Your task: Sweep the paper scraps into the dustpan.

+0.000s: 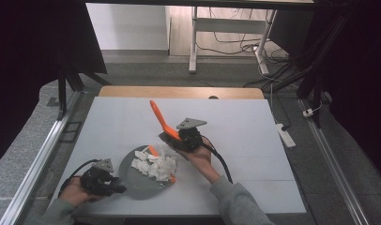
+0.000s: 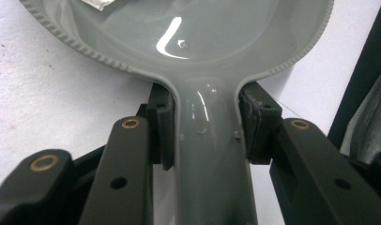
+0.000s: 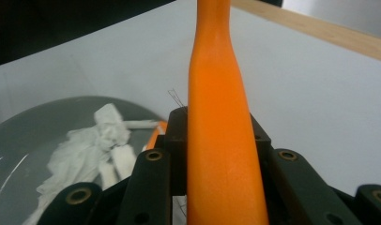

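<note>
White worktop, grey pan held by its handle, orange tool-handle raised beside it

Your left tool is clenched on the smooth, glossy grey pan by its flat handle, pads pressing both edges, and the pan sits on the worktop near your side. Your right tool grips a matte orange utensil, its tapered handle pointing up and away, the working end down at the pan's far rim. Crumpled white paper scraps, soft and ragged, lie heaped in the pan with a small orange piece among them. You seem to be mid-scrape or stirring; next, keep the pan steady and sweep the utensil through the heap without flicking scraps over the ridged rim
</note>
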The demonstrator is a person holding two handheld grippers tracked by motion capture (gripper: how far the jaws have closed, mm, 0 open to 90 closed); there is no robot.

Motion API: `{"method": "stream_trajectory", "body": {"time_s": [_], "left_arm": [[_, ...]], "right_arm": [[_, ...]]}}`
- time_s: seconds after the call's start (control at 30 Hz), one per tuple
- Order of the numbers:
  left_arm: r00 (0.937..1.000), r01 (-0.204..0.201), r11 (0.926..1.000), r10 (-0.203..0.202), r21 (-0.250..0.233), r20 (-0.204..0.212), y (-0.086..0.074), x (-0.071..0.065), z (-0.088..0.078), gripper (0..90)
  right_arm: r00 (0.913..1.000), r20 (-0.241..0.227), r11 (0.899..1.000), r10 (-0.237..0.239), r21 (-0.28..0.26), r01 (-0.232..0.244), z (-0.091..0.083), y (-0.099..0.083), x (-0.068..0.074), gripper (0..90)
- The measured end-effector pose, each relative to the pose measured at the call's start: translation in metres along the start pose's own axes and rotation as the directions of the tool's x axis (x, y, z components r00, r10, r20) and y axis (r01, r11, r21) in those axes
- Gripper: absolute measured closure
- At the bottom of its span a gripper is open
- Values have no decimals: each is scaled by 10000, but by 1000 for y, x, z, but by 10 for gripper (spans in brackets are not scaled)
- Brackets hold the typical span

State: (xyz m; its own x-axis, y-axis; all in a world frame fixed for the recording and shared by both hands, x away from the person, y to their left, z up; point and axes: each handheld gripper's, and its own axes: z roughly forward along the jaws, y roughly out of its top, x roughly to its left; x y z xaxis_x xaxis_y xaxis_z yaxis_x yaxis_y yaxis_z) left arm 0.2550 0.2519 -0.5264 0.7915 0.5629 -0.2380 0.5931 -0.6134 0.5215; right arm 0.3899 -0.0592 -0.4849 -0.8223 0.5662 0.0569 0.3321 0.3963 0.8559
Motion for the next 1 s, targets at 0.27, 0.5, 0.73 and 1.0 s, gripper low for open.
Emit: {"method": "stream_trajectory", "body": {"time_s": [0.27,0.5,0.73,1.0], "left_arm": [[10000,46,10000,-46,-10,2,0,0,0,611],[10000,59,10000,-59,-21,4,0,0,0,610],[10000,39,10000,-39,-25,-4,0,0,0,610],[10000,79,10000,-80,-23,-38,1,0,0,611]], "right_arm": [[9963,749,9991,424,-51,-421,-7,-3,-25,704],[9913,1220,9973,493,480,-555,6,-7,-41,704],[9834,1795,9916,259,1198,-480,23,-13,-53,704],[9908,1199,9879,623,1339,-783,28,-13,-48,705]]}}
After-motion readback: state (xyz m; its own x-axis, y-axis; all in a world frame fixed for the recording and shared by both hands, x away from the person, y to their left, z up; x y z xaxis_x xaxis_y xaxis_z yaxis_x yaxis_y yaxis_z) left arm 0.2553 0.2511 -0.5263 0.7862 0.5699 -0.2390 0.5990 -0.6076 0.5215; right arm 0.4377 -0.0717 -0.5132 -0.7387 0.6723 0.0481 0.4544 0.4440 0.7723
